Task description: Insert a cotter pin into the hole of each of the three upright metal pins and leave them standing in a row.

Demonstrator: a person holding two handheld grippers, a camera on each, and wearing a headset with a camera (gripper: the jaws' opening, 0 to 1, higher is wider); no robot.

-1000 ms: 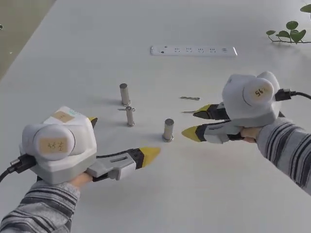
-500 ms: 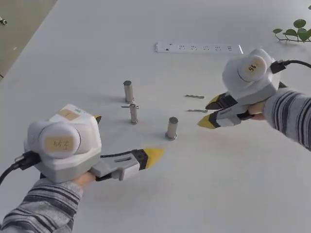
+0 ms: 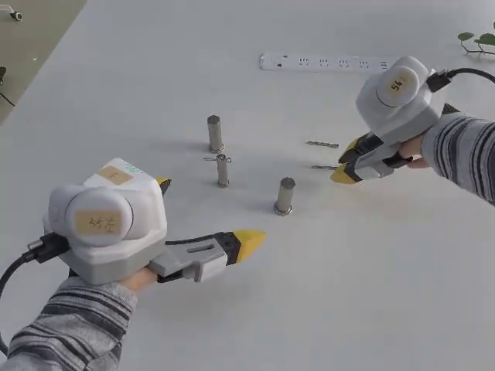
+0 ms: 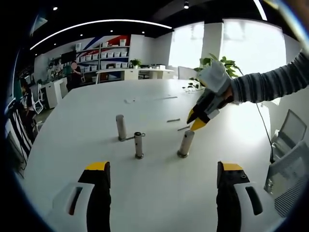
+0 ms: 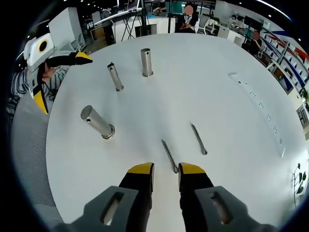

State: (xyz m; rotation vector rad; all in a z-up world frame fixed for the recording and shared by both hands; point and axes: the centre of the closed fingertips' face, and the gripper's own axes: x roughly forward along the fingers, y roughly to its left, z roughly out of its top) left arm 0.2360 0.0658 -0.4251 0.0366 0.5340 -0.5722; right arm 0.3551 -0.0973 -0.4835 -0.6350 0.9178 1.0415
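Right gripper fingers astride 1 cotter pin

The table is smooth, matt white. The pins are dull grey metal with a faint sheen, and the cotter pins are thin, darker metal. The left gripper and right gripper have matt white plastic shells and grey-black plastic jaws with yellow tips. The sleeves are striped knit cloth. The power strip is white plastic.

Left tool, far jaw mostly hidden
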